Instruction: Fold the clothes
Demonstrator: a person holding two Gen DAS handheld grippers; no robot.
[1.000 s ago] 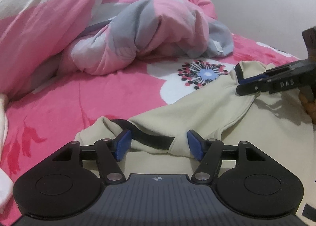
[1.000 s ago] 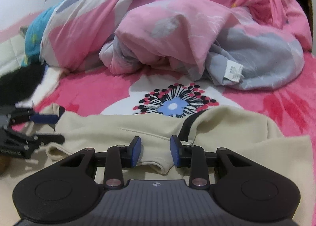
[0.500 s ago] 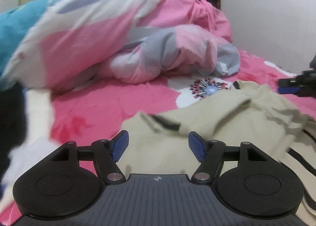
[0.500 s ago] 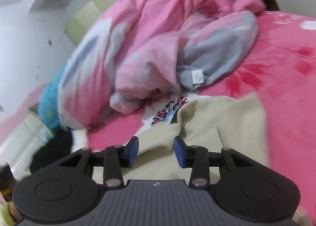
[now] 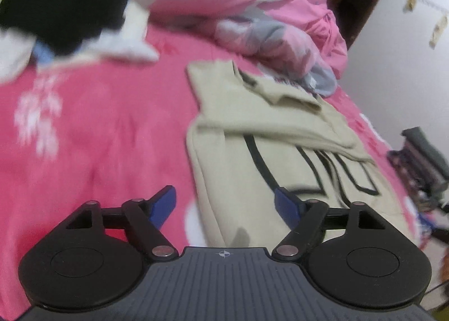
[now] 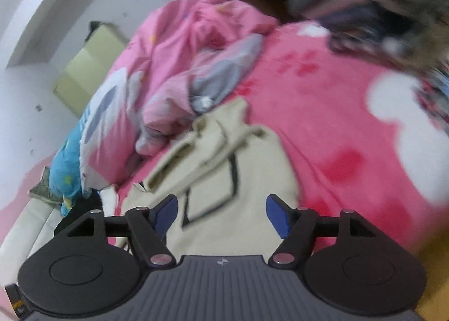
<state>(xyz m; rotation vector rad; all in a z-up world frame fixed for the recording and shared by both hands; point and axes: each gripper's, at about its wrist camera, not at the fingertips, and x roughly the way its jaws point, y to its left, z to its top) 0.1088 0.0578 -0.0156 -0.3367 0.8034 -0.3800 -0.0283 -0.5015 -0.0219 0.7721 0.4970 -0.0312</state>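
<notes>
Both grippers are pulling back from the beige garment (image 5: 261, 135), which a second ago sat between their pads. Left gripper (image 5: 226, 204) and right gripper (image 6: 221, 213) jaws are opening, empty (frames blurred). Garment is lying part-folded mid-bed (image 5: 98, 135), near the pink quilt (image 5: 280, 20).

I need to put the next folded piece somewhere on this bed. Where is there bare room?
The widest free patch is the pink sheet between the beige shirt and the black-and-white clothes. Another lies on the shirt's other side, short of the dark clothes pile. The rumpled quilt crowds the shirt's far end.
</notes>
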